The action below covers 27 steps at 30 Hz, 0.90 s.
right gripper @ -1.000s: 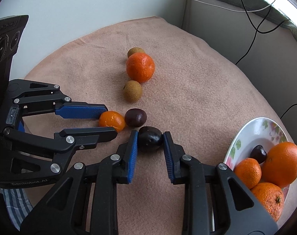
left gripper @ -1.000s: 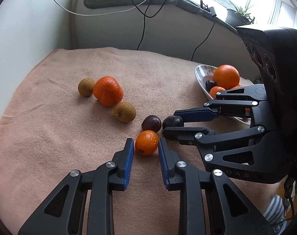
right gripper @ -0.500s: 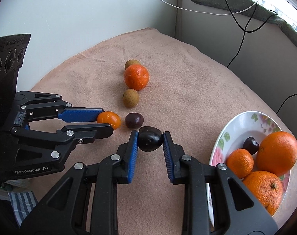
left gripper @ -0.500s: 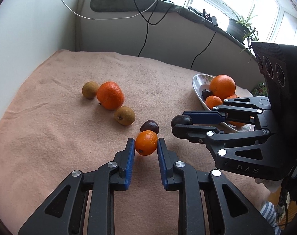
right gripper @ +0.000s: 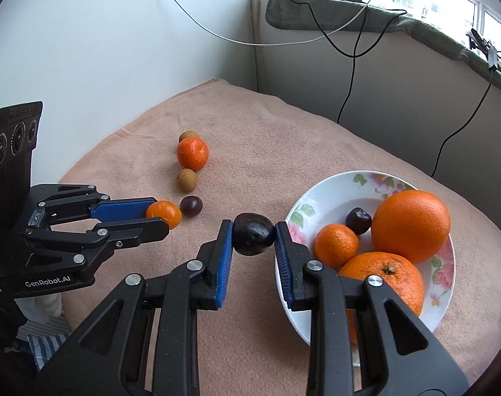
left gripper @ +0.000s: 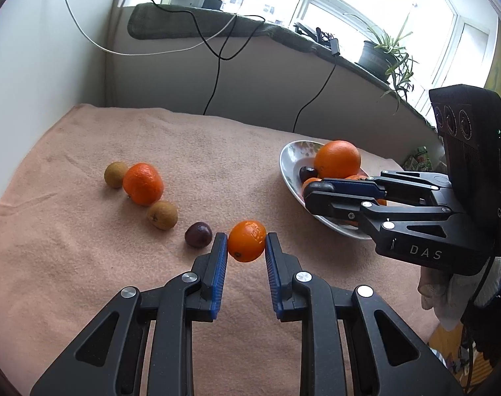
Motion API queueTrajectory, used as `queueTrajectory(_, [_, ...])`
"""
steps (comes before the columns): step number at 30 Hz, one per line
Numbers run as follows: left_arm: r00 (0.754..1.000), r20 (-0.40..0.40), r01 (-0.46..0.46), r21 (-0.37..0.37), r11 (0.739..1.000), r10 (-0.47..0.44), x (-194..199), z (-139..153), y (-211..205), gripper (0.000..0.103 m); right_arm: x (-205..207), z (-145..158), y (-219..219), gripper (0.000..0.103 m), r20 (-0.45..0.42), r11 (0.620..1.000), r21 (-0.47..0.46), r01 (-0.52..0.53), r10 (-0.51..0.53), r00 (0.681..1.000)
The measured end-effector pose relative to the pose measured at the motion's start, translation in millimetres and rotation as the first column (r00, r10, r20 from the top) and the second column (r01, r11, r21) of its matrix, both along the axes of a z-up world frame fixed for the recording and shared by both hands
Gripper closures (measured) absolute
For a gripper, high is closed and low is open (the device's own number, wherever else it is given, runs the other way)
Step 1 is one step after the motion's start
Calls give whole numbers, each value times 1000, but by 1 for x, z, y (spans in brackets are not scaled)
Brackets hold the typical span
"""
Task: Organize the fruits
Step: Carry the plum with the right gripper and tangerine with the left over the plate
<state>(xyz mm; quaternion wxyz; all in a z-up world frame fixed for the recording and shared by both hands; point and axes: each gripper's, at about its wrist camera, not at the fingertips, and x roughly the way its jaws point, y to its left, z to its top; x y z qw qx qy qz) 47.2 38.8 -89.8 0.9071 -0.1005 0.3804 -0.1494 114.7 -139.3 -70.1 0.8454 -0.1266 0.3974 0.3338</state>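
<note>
My left gripper is shut on a small orange and holds it above the pink cloth; it also shows in the right wrist view. My right gripper is shut on a dark plum and holds it just left of the flowered white bowl, near its rim. The bowl holds several oranges and a dark cherry. In the left wrist view the right gripper is in front of the bowl.
On the pink cloth lie a dark plum, two brown longans and a mandarin. Walls close the far and left sides; black and white cables hang from the window sill. A potted plant stands on the sill.
Both grippers have lifted their fruit off the cloth. The right gripper has carried the plum to the right, up to the bowl's rim. The left has risen with the orange.
</note>
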Motion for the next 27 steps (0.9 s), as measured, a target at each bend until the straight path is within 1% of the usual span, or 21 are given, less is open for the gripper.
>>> queueTrajectory(12, [998, 20, 58, -17, 998, -58, 15, 9, -34, 81, 18, 13, -39, 76, 19, 994, 52, 92, -93, 996])
queueTrajectory(19, [995, 29, 92, -24, 996, -91, 24, 14, -52, 81, 28, 16, -46, 76, 17, 991, 74, 116, -117, 993])
queueTrajectory(27, [991, 18, 130, -26, 991, -129, 33, 11, -73, 81, 42, 15, -47, 77, 16, 989, 75, 123, -125, 992])
